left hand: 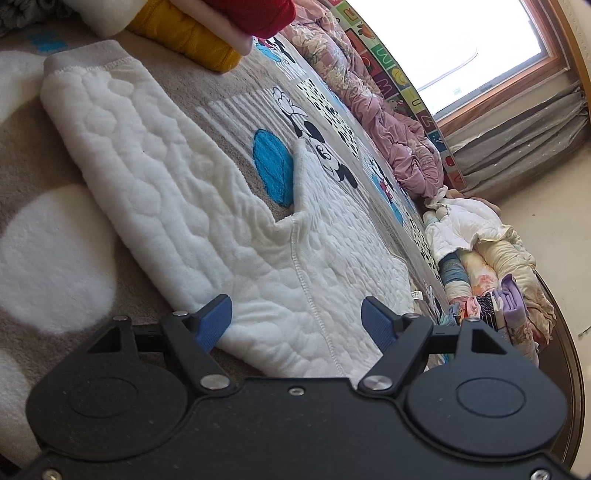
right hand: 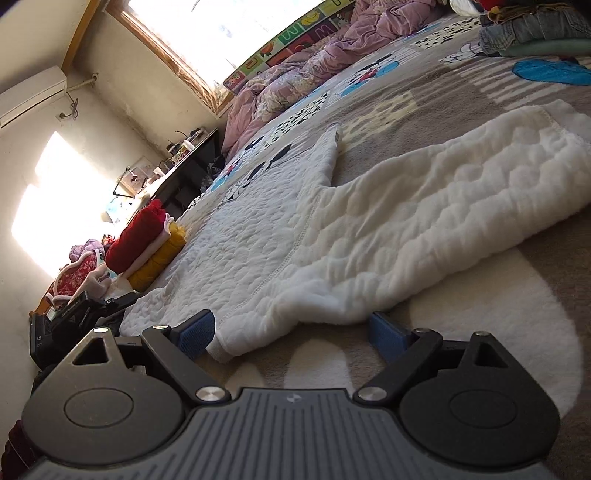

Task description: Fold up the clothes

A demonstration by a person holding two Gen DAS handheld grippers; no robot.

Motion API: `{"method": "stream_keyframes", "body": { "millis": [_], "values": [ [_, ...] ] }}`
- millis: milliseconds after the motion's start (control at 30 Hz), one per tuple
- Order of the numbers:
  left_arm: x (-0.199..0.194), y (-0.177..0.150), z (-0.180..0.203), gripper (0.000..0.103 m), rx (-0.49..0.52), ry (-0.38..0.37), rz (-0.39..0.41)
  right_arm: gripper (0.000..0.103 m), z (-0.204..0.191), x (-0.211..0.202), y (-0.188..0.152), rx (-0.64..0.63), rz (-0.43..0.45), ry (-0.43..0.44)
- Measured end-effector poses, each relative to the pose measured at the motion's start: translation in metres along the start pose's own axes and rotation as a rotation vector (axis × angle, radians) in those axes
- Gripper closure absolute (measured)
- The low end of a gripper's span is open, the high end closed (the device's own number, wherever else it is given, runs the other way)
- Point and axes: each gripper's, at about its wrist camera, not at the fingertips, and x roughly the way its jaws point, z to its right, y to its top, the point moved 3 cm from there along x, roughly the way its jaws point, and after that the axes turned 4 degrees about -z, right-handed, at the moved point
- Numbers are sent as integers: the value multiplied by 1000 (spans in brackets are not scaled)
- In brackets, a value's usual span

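White quilted trousers (left hand: 177,192) lie flat on the cartoon-print blanket (left hand: 236,110), their legs stretching away from me and one grey cuff at the far end. My left gripper (left hand: 295,314) stands open low over the waist end, blue pads on either side of the cloth without pressing it. In the right wrist view the same trousers (right hand: 369,229) spread across the bed. My right gripper (right hand: 291,328) is open at their near edge, with a grey-trimmed corner just inside its left fingertip (right hand: 195,332). The left gripper's black body (right hand: 74,317) shows at the left.
A folded stack of red, pink and yellow clothes (right hand: 147,243) sits on the bed beyond the trousers. A purple duvet (left hand: 399,140) lies bunched along the wall under the window. Loose clothes (left hand: 487,258) pile at the bed's edge, and folded jeans (right hand: 535,29) rest far right.
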Motion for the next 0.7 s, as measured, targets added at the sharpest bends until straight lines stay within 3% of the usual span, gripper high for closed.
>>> {"method": "stream_keyframes", "body": {
  "millis": [200, 367, 467, 533, 700],
  "values": [
    [-7, -17, 17, 25, 101, 87, 35, 15, 32, -30, 5, 150, 92, 9],
    [5, -42, 53, 25, 295, 142, 45, 17, 71, -57, 15, 307, 223, -33],
    [17, -64, 85, 27, 469, 163, 56, 29, 96, -66, 21, 387, 286, -61],
    [31, -83, 107, 30, 588, 159, 54, 42, 107, -66, 24, 420, 306, -74],
    [68, -126, 143, 43, 762, 120, -8, 48, 117, -57, 31, 426, 336, -117]
  ]
}}
